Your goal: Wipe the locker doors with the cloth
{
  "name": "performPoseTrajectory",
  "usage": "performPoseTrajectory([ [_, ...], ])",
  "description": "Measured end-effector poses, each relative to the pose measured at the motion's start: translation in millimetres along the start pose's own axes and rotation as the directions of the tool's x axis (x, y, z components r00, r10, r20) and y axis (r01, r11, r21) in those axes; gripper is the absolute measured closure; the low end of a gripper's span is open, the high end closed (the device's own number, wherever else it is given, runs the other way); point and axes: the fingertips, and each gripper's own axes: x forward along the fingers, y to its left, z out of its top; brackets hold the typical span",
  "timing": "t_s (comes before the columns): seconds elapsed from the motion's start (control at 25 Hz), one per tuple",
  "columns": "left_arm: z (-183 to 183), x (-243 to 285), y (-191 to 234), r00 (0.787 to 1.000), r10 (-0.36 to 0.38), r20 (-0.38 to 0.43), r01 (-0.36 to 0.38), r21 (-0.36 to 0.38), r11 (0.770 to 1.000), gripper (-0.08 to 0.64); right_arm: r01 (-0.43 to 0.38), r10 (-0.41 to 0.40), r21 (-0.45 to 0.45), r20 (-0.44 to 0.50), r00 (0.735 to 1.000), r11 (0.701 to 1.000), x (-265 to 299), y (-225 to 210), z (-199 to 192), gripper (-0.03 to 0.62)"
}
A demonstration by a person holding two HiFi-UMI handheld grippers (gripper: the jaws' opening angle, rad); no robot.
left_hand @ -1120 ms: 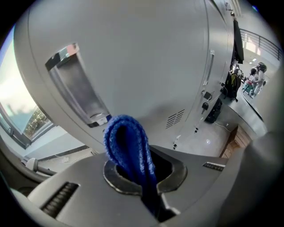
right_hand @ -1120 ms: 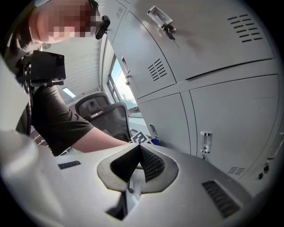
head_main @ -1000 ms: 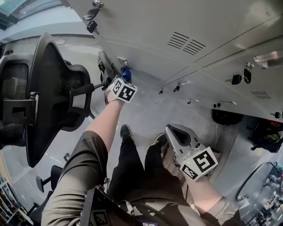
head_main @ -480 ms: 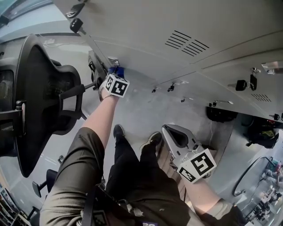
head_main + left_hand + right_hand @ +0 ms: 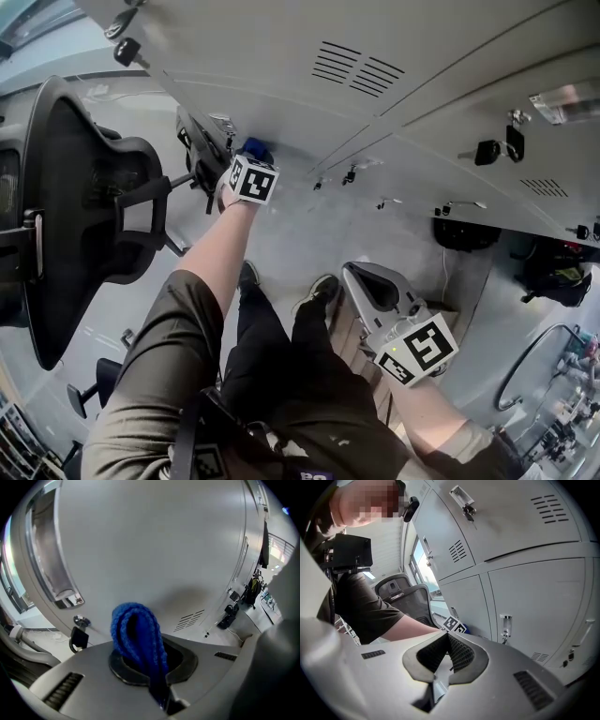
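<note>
My left gripper (image 5: 242, 150) is shut on a folded blue cloth (image 5: 255, 147), held out against the foot of the grey locker doors (image 5: 281, 84). In the left gripper view the cloth (image 5: 137, 634) bulges up out of the jaws, right in front of a locker door (image 5: 154, 550) with vent slots (image 5: 190, 619). My right gripper (image 5: 373, 289) hangs low by the person's right leg, away from the lockers. The right gripper view shows its ribbed jaws (image 5: 447, 654) shut on nothing.
A black office chair (image 5: 75, 206) stands close on the left of the outstretched arm. Keys (image 5: 492, 150) hang from several locker locks, one (image 5: 78, 638) beside the cloth. A dark bag (image 5: 467, 236) lies on the floor to the right. The person's shoes (image 5: 317, 291) are below.
My left gripper has slid the cloth left along the bottom of the locker door, nearer the chair. The right gripper has hardly moved.
</note>
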Motion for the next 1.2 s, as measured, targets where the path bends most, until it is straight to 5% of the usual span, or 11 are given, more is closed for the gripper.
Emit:
performPoseTrajectory([
  [0.72, 29, 14, -122, 0.992, -0.124, -0.011, 0.124, 0.19, 0.974, 0.531, 0.036, -0.037, 0.023, 0.059, 0.998, 0.999, -49, -19, -5, 0.591],
  [1.04, 34, 11, -141, 0.987, -0.161, 0.0, 0.157, 0.23, 0.961, 0.531, 0.043, -0.045, 0.029, 0.073, 0.996, 0.999, -62, -20, -8, 0.591],
  [1.2, 31, -14, -140, 0.985, -0.169, 0.027, 0.161, 0.186, 0.969, 0.531, 0.036, -0.038, 0.029, 0.083, 0.996, 0.999, -64, -11, -4, 0.591],
])
